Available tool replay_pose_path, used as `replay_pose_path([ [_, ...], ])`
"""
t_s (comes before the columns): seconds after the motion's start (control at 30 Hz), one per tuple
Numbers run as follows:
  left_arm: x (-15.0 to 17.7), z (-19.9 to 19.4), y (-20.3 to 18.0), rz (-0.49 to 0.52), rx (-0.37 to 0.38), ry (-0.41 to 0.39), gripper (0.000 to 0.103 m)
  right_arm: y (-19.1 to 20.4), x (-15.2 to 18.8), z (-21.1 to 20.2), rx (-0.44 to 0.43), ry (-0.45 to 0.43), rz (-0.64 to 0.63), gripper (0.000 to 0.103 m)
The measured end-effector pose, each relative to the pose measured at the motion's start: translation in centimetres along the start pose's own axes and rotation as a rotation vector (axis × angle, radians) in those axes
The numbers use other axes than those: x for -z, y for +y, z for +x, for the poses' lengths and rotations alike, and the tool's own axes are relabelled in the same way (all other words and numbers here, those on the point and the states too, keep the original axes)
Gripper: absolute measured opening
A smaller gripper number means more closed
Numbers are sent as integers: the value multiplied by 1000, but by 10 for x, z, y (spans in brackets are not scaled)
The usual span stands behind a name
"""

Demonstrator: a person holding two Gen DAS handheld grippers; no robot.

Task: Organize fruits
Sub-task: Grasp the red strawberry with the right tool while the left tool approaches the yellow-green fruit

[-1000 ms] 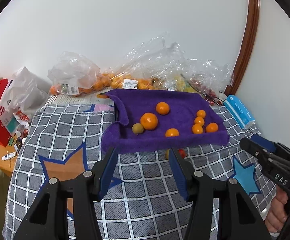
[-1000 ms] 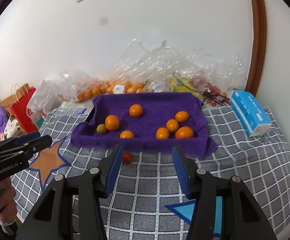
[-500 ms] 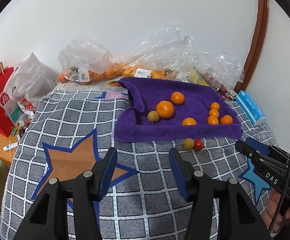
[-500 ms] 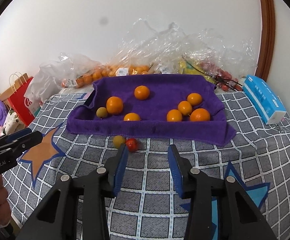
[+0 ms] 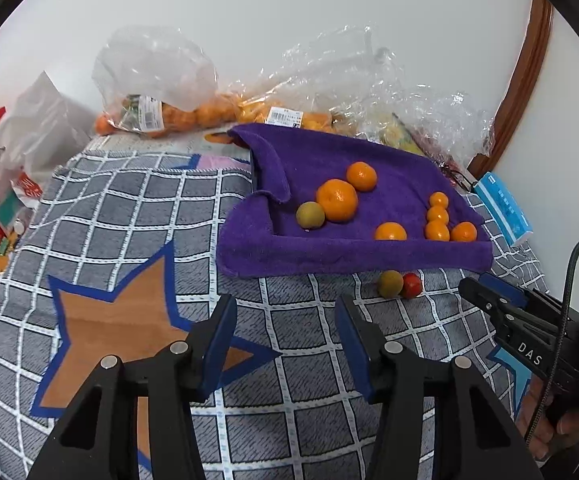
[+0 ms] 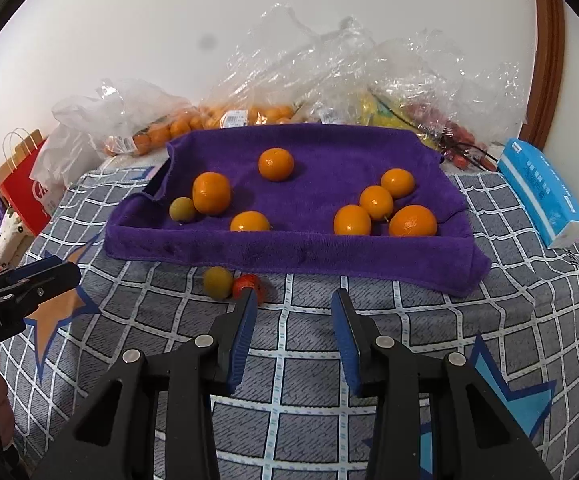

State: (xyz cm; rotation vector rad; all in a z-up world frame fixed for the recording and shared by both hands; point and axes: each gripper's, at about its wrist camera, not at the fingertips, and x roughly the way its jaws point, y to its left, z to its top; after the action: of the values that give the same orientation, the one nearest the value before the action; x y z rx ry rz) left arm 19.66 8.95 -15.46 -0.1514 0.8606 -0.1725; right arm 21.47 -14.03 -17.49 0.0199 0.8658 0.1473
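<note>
Sorted so far: seven orange citrus fruits [image 6: 412, 221] and one greenish-yellow fruit [image 6: 182, 209] lay on the purple towel [image 6: 317, 184], whose edges stood raised like a shallow tray.
Left to do: a second greenish-yellow fruit [image 6: 218, 282] and a small red fruit [image 6: 248, 286] sat touching each other on the checked cloth [image 6: 369, 344], just in front of the towel's near edge; judged from this, the sorting was well along but unfinished.
Right gripper [image 6: 293, 308]: its blue-padded jaws were narrowing with nothing between them; the left finger's tip overlapped the red fruit in the right wrist view, and contact could not be told.
Left gripper [image 5: 285, 320]: partly open and closing slightly, empty, over bare cloth beside the orange star [image 5: 117, 344], well apart from the two stray fruits.
Surface: a grey quilt-like cloth with a white grid and blue-edged stars covered the work surface.
Room: clear plastic bags [image 6: 329, 76] holding more oranges lay against a white wall behind the towel; a blue tissue pack [image 6: 541, 192] rested at the right, a red paper bag [image 6: 25, 184] at the left, and a brown wooden frame [image 6: 545, 52] ran up the right side.
</note>
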Motion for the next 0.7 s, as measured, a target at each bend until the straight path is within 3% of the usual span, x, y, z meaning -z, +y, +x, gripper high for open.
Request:
replay_pose_path([
  [0.37,3,32,3,-8,-18,20,49,8,0,21,-17,40,-19,39],
  [0.7,13,44,12,-6,14,50,38,25,-1,42,-49,66,-57,38],
])
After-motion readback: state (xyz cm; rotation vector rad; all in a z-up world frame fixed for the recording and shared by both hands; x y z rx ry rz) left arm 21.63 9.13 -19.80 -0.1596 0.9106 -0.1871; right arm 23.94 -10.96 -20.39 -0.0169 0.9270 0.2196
